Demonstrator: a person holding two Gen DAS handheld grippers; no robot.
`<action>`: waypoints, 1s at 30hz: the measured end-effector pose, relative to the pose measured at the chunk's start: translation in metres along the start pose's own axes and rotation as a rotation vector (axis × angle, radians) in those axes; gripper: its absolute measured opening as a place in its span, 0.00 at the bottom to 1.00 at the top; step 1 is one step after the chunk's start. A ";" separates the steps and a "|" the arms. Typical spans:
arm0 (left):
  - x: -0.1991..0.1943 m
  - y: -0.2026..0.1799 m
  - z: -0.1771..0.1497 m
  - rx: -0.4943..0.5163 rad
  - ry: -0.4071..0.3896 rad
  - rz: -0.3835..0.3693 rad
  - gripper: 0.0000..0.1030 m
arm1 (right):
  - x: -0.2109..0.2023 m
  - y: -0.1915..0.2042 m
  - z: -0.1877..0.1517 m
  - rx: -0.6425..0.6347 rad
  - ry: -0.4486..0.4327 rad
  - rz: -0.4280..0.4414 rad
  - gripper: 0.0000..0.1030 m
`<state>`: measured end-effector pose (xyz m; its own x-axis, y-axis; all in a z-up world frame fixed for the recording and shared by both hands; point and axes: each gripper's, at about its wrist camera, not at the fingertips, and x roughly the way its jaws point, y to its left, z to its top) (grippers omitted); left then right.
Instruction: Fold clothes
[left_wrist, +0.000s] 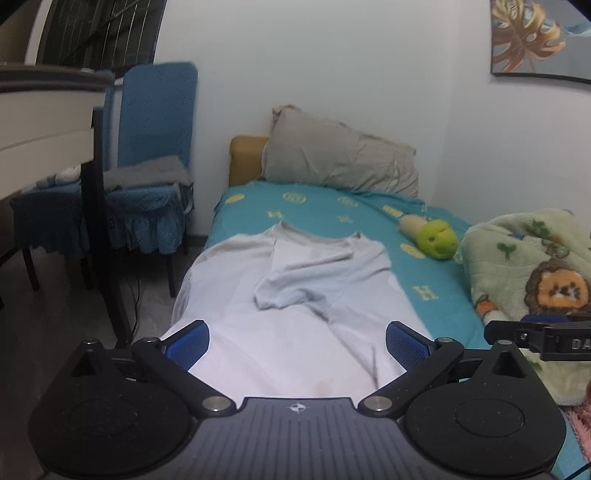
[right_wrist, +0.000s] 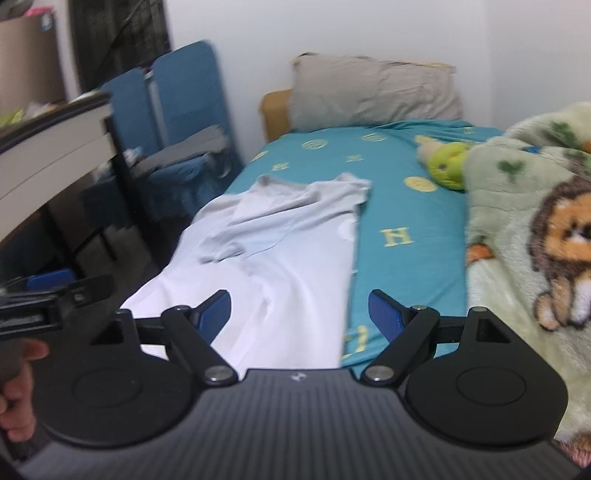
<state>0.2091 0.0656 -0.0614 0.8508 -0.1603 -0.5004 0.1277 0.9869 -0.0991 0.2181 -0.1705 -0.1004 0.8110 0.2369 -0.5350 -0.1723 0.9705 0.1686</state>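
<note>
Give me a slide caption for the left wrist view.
Open left gripper poised over a white shirt spread on the teal bed.

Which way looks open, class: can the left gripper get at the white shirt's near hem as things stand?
Probably yes: the left gripper is open, fingers spread above the white shirt, nothing lying between them.

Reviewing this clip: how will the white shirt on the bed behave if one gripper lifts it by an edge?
The white shirt is probably floppy: its sleeve already lies crumpled across the chest. It likely drapes and sags, since it follows the bed edge. It looks thin, so probably light.
</note>
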 end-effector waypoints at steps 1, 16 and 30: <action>0.001 0.006 -0.001 -0.011 0.006 0.001 1.00 | 0.001 0.005 0.001 -0.019 0.011 0.016 0.81; 0.109 0.231 -0.020 -0.908 0.017 -0.017 1.00 | 0.063 0.037 -0.005 0.004 0.215 0.034 0.80; 0.306 0.370 -0.157 -1.614 0.187 -0.155 1.00 | 0.066 0.011 0.000 0.337 0.319 0.127 0.80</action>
<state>0.4366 0.3787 -0.3857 0.7961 -0.3688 -0.4798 -0.5364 -0.0630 -0.8416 0.2691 -0.1445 -0.1341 0.5741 0.4054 -0.7114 -0.0250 0.8771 0.4796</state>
